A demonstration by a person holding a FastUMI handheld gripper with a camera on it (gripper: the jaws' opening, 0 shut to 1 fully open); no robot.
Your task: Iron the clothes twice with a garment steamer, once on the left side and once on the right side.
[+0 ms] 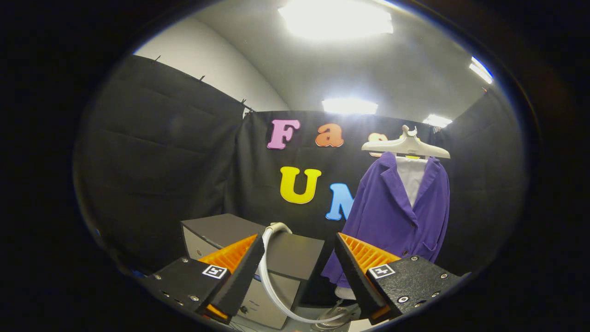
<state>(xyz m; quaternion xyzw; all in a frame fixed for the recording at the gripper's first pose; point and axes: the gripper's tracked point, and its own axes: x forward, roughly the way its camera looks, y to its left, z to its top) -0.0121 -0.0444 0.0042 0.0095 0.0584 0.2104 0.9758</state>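
Gripper (299,269) fingers apart, holding nothing. Purple jacket (396,216) hangs on white hanger (405,145) beyond the right finger. White hose (272,276) loops between the fingers from grey box (258,249). Risk: hose snagging a finger on approach, steamer head hard to locate low down.

The jacket (396,216) is purple, over a white shirt (411,177). The hanger (405,146) is cream, the hose (272,276) white, the box (276,258) grey.
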